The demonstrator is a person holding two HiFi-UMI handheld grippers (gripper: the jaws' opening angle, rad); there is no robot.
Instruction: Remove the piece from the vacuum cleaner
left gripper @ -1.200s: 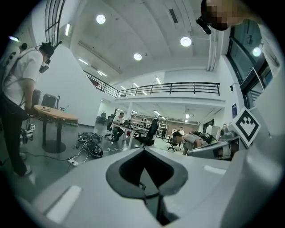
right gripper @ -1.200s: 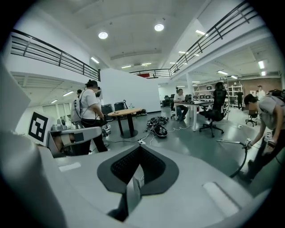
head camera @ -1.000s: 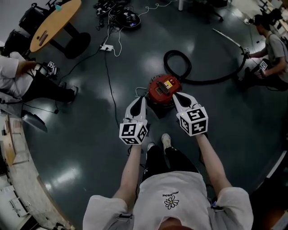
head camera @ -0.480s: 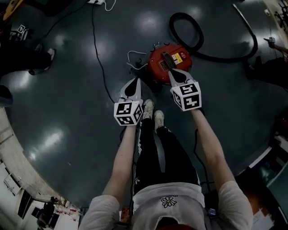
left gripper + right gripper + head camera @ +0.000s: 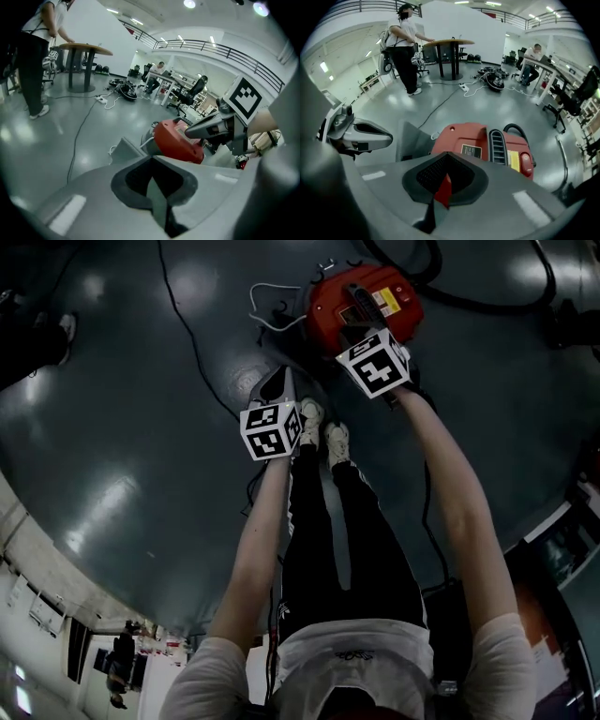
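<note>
I see the vacuum, a red canister, on the floor at the top of the head view, just right of centre. Its black hose runs off toward the upper right. A white cord loops at its left side, and a dark cable trails across the floor in the upper left.

In its own view my right gripper has its jaws pressed together with nothing held. Only a sliver of the red body shows through the slit. It points at the vacuum's top, which fills the middle of that view with its vent and yellow label. From the head view it sits over the canister's near edge, and I can't tell whether it touches.

My left gripper is likewise closed and empty. It hangs left of the vacuum, near but apart, above the shoes. A grey flat-sided shape stands just left of the vacuum, and I can't make out what it is.
</note>
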